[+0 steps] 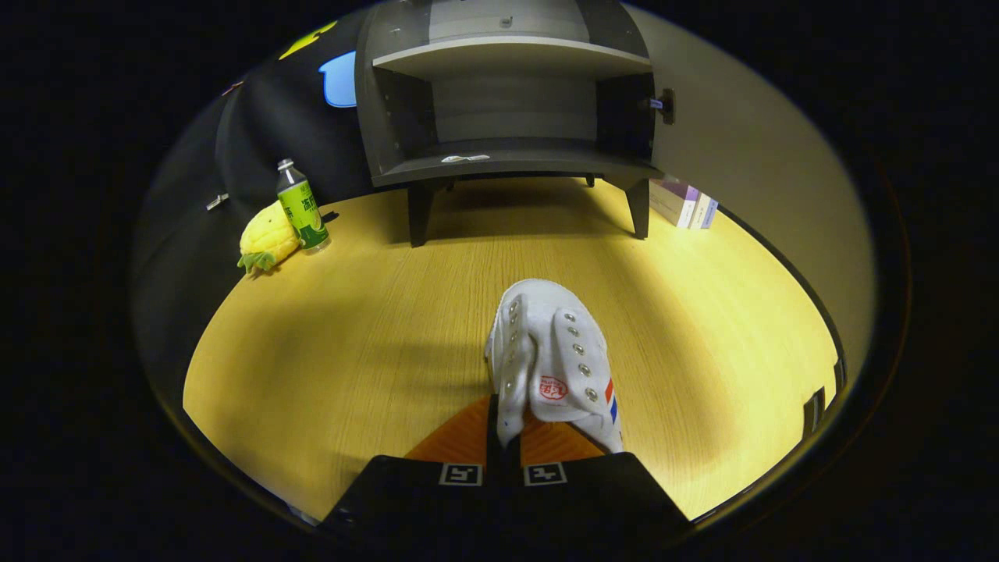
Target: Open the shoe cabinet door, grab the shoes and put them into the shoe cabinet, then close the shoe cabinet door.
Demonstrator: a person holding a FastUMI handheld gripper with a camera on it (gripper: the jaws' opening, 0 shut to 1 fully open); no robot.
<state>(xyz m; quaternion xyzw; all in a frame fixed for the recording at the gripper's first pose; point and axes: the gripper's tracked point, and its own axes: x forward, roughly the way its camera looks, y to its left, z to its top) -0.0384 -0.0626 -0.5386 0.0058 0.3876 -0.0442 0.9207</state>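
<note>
The gripper (506, 449) is pinched narrow on the white shoe (546, 355), its two fingers pressing the upper near the eyelet rows, so the shoe hangs forward of them over the middle of the surface (351, 351). Whether the sole touches the wood or rides just above it is hard to tell from this angle.

The shoe cabinet (507, 101) stands at the far edge of the surface, straight ahead, with its door (749, 179) already swung open to the right. The step in hand looks like carrying the shoe across to the lower shelf (507, 160). To do it well, the grip should stay firm on the soft upper, since the canvas may fold and let the shoe tilt. The shoe needs lifting to clear the shelf's front lip, above the cabinet's legs, then going in toe first through the middle of the opening, and being set flat before the fingers part.

Little blocks the way: the wood between shoe and cabinet lies bare. A green bottle (300, 207) and a pineapple toy (268, 236) sit toward the far left edge, well apart from the path. Some boxes (687, 204) stand by the cabinet's right leg, near the open door; they matter more for the later closing swing.
</note>
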